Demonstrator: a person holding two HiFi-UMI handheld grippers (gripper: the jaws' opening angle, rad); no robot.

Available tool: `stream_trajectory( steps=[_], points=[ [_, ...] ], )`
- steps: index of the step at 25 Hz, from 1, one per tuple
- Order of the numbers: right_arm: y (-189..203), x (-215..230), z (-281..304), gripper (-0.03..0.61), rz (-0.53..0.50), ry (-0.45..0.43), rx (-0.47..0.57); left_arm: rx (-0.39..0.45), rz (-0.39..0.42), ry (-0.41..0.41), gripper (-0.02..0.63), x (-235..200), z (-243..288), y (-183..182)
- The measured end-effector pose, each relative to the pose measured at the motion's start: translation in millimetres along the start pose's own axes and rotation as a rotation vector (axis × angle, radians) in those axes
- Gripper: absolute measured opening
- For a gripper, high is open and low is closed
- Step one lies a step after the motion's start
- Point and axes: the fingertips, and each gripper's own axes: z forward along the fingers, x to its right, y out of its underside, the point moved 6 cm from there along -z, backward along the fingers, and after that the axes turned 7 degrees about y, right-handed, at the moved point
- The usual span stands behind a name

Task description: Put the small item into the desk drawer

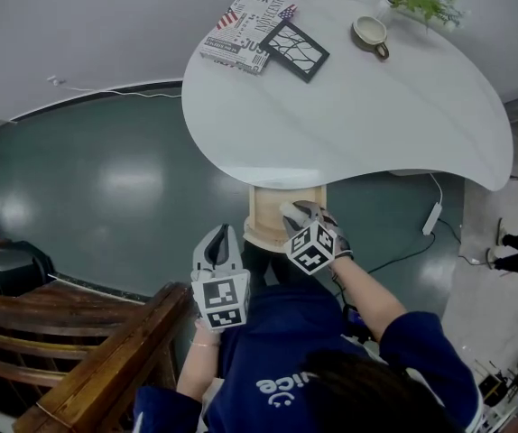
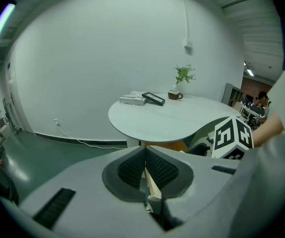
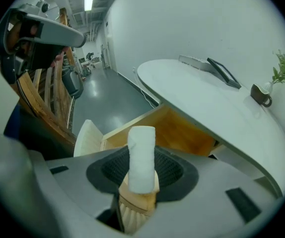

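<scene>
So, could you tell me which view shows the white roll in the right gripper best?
The right gripper view: the white roll stands upright, clamped between the right gripper's jaws. The head view shows only that gripper's back; the left gripper view only its marker cube.

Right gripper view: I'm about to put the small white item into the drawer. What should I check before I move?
1. Grip on the white cylindrical roll: ok, the right gripper is clamped on its lower part.
2. Wooden drawer open: ok, it stands pulled out from under the white table.
3. Roll over the drawer opening: cannot tell; the drawer seems to lie just ahead of it.
4. Drawer floor free: cannot tell, it is hidden.
5. Left gripper out of the way: ok, shut, empty, left of the drawer.
</scene>
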Motion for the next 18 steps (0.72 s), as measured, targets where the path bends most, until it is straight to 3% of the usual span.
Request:
stream_trajectory(
  steps=[18],
  points=[
    [21.8,-6.2,51.9,0.155,-0.130,-0.057,-0.121,-0.041,-0.048,-0.087,0.005,-14.0,-13.8,24.9]
  ],
)
